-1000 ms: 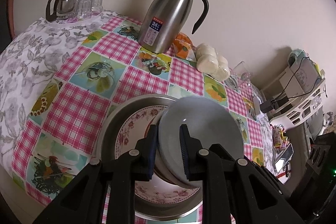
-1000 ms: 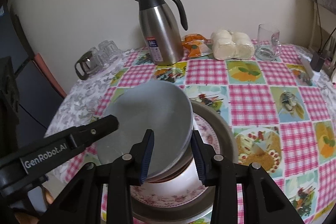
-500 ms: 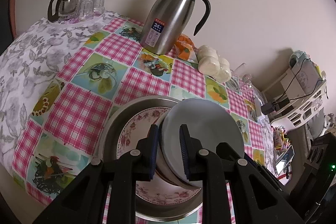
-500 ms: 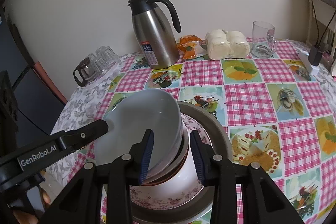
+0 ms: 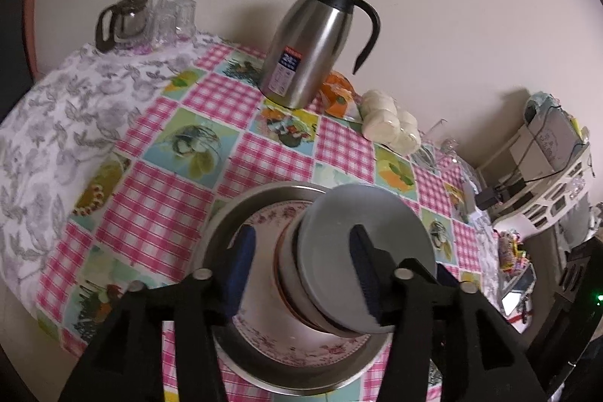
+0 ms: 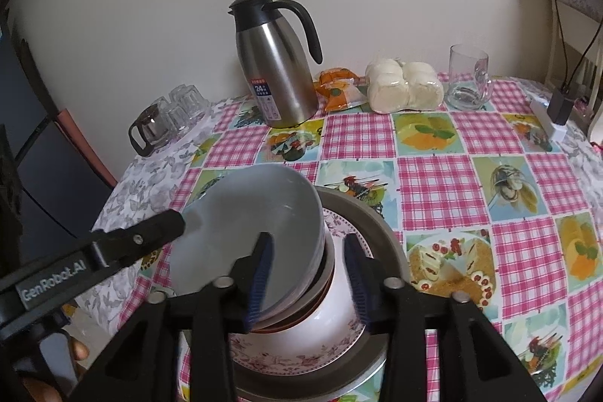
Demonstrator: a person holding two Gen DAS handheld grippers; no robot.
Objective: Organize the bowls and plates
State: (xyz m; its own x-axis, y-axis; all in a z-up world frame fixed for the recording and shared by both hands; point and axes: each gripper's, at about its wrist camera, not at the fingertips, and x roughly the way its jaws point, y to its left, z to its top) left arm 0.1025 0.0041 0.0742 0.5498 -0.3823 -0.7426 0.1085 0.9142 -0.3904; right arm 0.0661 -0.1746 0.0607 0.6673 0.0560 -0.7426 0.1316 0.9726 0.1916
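1. My left tool (image 5: 301,262) stands wide open; its blue-padded fingers (image 5: 241,262) straddle the near edge of the stack, one pad over the floral plate and the other in front of the grey bowl, and I cannot see either pad gripping anything.
2. My right tool (image 6: 307,272) is also open, with a clear gap between its fingers (image 6: 260,274); the left finger sits inside the grey bowl's mouth and the right one outside the stack, over the floral plate. Whether a pad touches the rim I cannot tell.
3. The grey bowl (image 6: 256,225) is the top of a nest of bowls (image 5: 297,285), tilted hard over so that its opening faces my left side; a brown-rimmed bowl shows just beneath it.
4. The nest rests on a white floral plate (image 6: 301,353), which lies inside a shallow metal tray (image 6: 388,251) at the near edge of the table (image 6: 452,176).
5. In the right view one finger of my left tool crosses in from the left and its tip meets the far rim of the grey bowl.
6. Further back on the pink chequered cloth stand a steel thermos jug (image 6: 277,63), an orange packet (image 6: 337,89), a bag of white buns (image 6: 403,85) and a glass mug (image 6: 469,81).
7. At the table's far left corner sit a small glass pot (image 5: 120,21) and upturned glasses (image 5: 173,17).
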